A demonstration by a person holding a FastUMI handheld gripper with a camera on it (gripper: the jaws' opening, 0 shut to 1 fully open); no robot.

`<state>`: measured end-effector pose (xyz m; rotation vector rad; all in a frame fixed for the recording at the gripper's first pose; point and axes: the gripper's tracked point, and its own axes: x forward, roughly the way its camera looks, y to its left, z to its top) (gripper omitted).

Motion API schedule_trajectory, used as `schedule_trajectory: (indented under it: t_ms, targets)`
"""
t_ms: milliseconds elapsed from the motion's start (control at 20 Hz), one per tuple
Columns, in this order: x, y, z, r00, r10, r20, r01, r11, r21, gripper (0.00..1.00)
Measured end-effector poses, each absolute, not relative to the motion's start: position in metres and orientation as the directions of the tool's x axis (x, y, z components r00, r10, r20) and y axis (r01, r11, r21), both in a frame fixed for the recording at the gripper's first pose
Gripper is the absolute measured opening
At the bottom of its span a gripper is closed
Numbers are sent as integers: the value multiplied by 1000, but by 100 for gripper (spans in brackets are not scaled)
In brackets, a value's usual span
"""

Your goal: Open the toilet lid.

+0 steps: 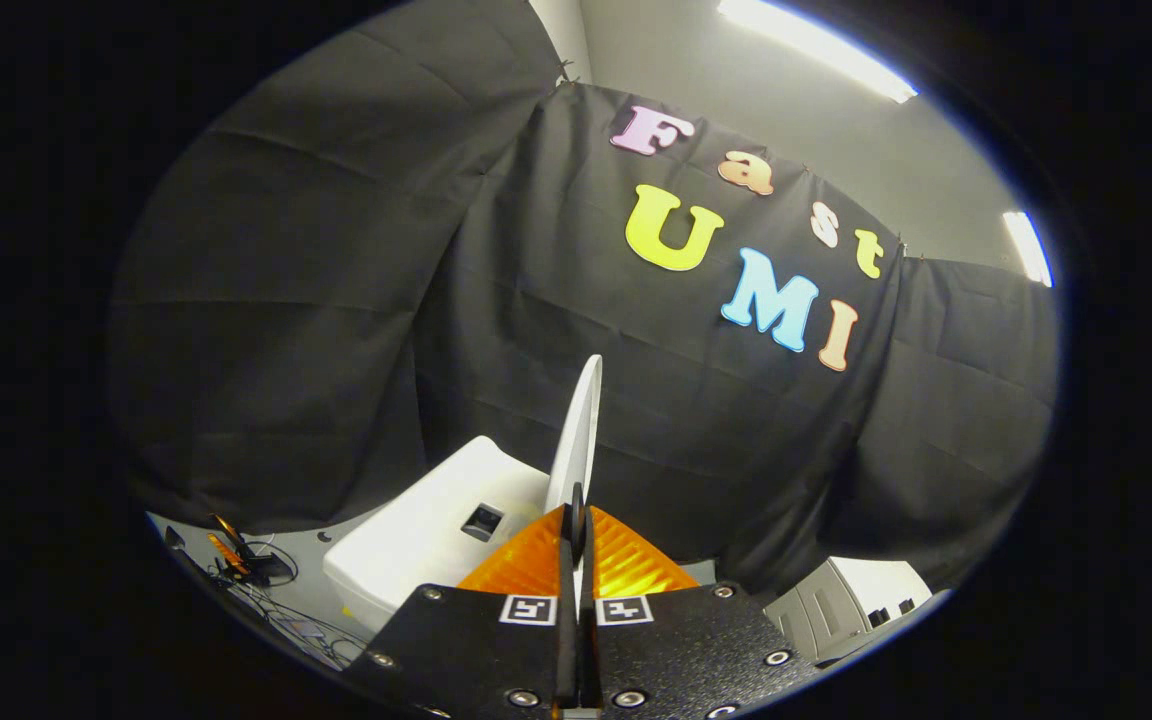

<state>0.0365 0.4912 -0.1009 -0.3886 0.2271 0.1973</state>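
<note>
The white toilet lid [579,430] stands raised and shows edge-on as a thin curved blade rising straight ahead of my fingers. Its lower edge runs down into the narrow gap between them. My gripper [577,522] is shut on that edge, with both fingers pressed close on either side of it. Left of the lid lies the white toilet tank [426,530], which has a small square dark recess on its top. The bowl and seat are hidden below my gripper's body.
Black cloth walls [336,300] close in behind and to both sides of the toilet. Cables and a small orange and black tool [236,560] lie on the grey floor at the lower left. A white ribbed box [841,600] stands to the lower right.
</note>
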Motion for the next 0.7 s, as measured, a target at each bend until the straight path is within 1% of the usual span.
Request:
schedule_trajectory:
  t_ms: [100, 150, 200, 250, 350, 450, 500, 600, 700]
  targets:
    - [35, 493, -104, 944, 185, -272, -274, 900, -338, 4]
    - [31, 495, -103, 937, 211, -279, -299, 896, -327, 12]
    - [30, 496, -103, 930, 234, -283, -322, 892, -318, 16]
    - [25, 495, -100, 927, 245, -283, -332, 886, -322, 29]
    - [10, 490, -86, 925, 270, -267, -350, 880, -322, 62]
    - [-6, 497, -76, 899, 354, -257, -414, 877, -244, 95]
    - [-19, 501, -65, 874, 421, -244, -466, 868, -172, 95]
    - [-43, 505, -35, 817, 548, -178, -562, 827, -33, 95]
    - [-55, 477, -4, 805, 583, -105, -584, 811, 25, 95]
